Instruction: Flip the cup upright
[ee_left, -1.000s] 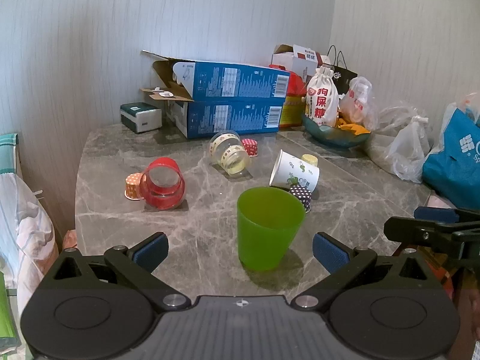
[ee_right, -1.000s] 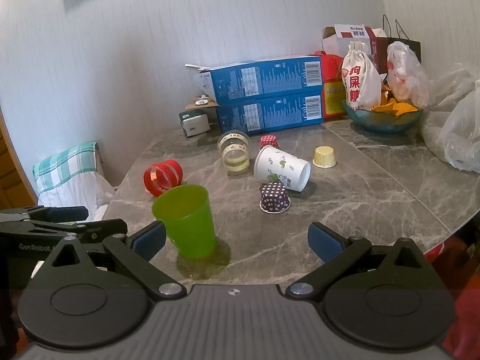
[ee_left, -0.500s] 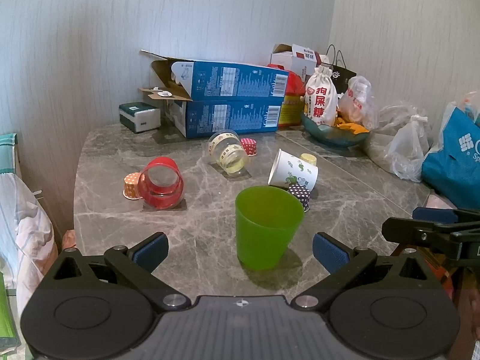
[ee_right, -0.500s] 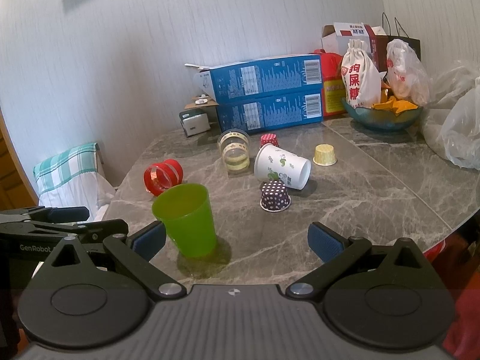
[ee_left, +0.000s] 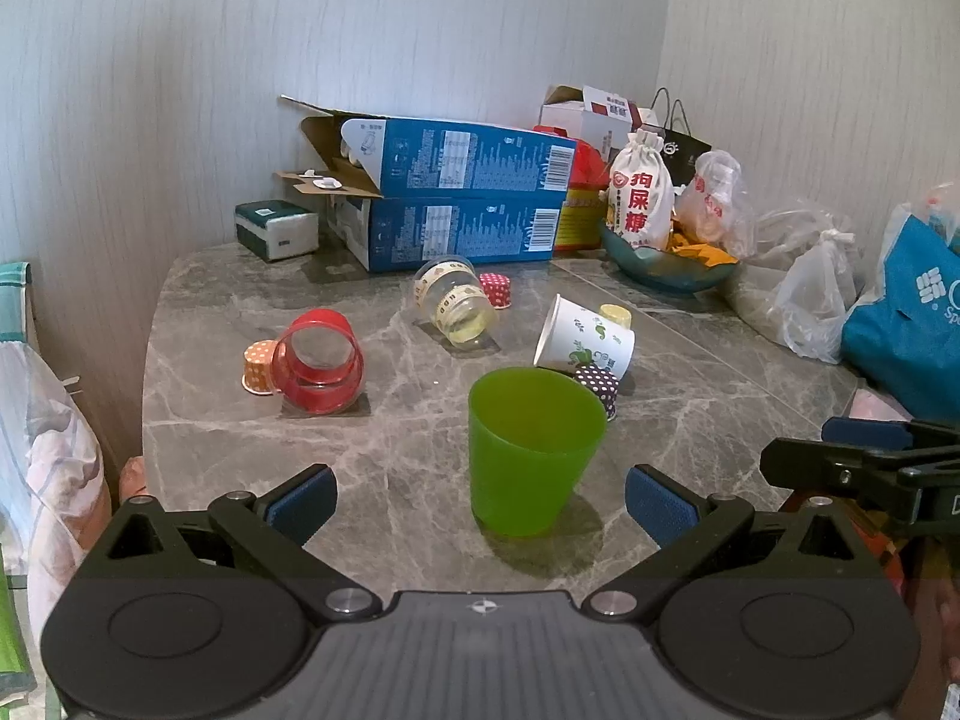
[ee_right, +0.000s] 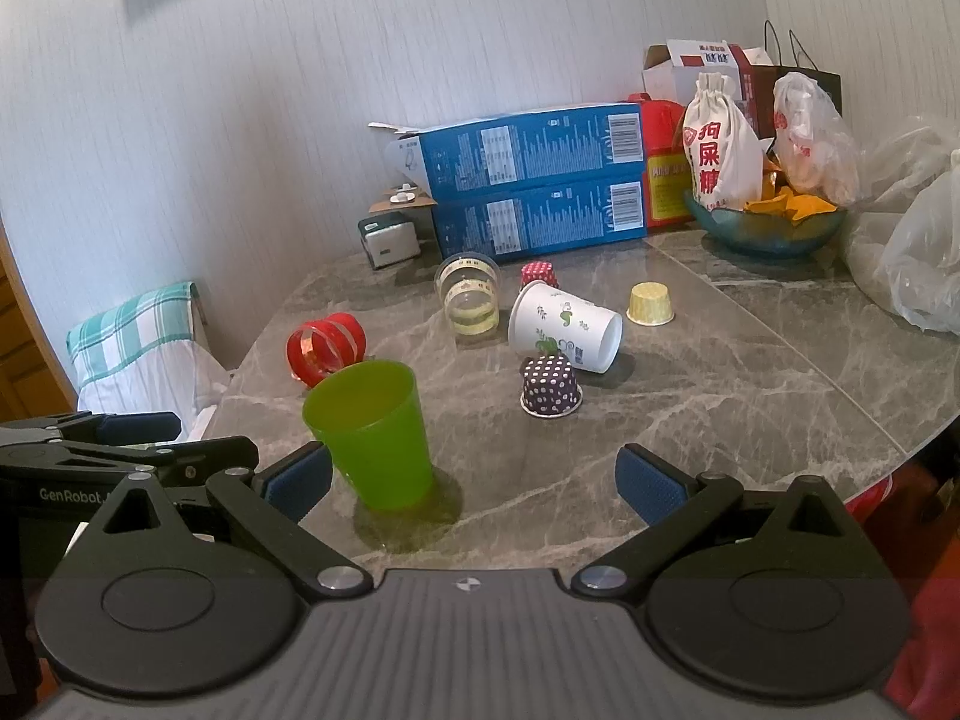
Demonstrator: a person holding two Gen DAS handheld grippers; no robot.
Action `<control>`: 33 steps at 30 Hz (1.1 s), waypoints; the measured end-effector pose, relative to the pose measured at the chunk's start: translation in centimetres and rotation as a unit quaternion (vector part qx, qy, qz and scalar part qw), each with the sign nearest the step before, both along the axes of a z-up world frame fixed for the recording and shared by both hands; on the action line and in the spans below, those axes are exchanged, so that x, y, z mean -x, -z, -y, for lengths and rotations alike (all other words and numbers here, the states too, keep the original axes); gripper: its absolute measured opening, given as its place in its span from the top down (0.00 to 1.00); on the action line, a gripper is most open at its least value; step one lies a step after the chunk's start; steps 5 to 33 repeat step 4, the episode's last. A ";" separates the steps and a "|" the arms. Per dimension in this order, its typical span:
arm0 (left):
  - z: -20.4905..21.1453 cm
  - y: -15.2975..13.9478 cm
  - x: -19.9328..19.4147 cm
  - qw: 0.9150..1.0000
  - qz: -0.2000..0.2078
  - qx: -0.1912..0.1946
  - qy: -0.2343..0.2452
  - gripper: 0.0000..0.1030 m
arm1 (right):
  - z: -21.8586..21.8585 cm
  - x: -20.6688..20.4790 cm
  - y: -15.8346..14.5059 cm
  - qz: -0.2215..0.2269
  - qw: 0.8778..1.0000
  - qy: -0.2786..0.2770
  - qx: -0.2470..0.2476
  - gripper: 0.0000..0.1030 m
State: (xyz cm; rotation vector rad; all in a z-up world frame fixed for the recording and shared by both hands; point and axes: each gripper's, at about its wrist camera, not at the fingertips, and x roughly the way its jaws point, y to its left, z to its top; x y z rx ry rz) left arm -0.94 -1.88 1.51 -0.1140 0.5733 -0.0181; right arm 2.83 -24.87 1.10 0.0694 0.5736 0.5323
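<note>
**Green cup upright, others still down**

Nothing has shifted much since a second ago; my view only drifted slightly. Nearest, my left gripper (ee_left: 480,501) holds its jaws apart and empty around the upright green cup (ee_left: 534,450); my right gripper (ee_right: 474,480) is likewise spread. Farther on the bench (ee_right: 750,396), the white paper cup (ee_right: 564,327) lies sideways. I judge a careless reach could topple the green cup or roll the paper one.

- Small purple white-dotted paper cup (ee_left: 600,387): lower part hidden behind upright green plastic cup (ee_left: 531,456), left wrist view.
- Small orange dotted paper cup (ee_left: 257,367): partly hidden by red transparent cup (ee_left: 321,363) lying sideways.
- Blue fabric bag (ee_left: 912,318): cut off at right edge.
- Print on stacked blue cardboard boxes (ee_right: 534,180): too small to read.
</note>
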 end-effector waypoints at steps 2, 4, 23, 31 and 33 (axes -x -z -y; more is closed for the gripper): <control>0.0 0.1 -0.1 1.000 0.001 0.001 0.001 0.00 | 0.0 0.0 0.1 0.000 1.000 0.000 0.001 0.01; 0.0 0.1 -0.1 1.000 0.001 0.001 0.001 0.00 | 0.0 0.0 0.1 0.000 1.000 0.000 0.001 0.01; 0.0 0.1 -0.1 1.000 0.001 0.001 0.001 0.00 | 0.0 0.0 0.1 0.000 1.000 0.000 0.001 0.01; 0.0 0.1 -0.1 1.000 0.001 0.001 0.001 0.00 | 0.0 0.0 0.1 0.000 1.000 0.000 0.001 0.01; 0.0 0.1 -0.1 1.000 0.001 0.001 0.001 0.00 | 0.0 0.0 0.1 0.000 1.000 0.000 0.001 0.01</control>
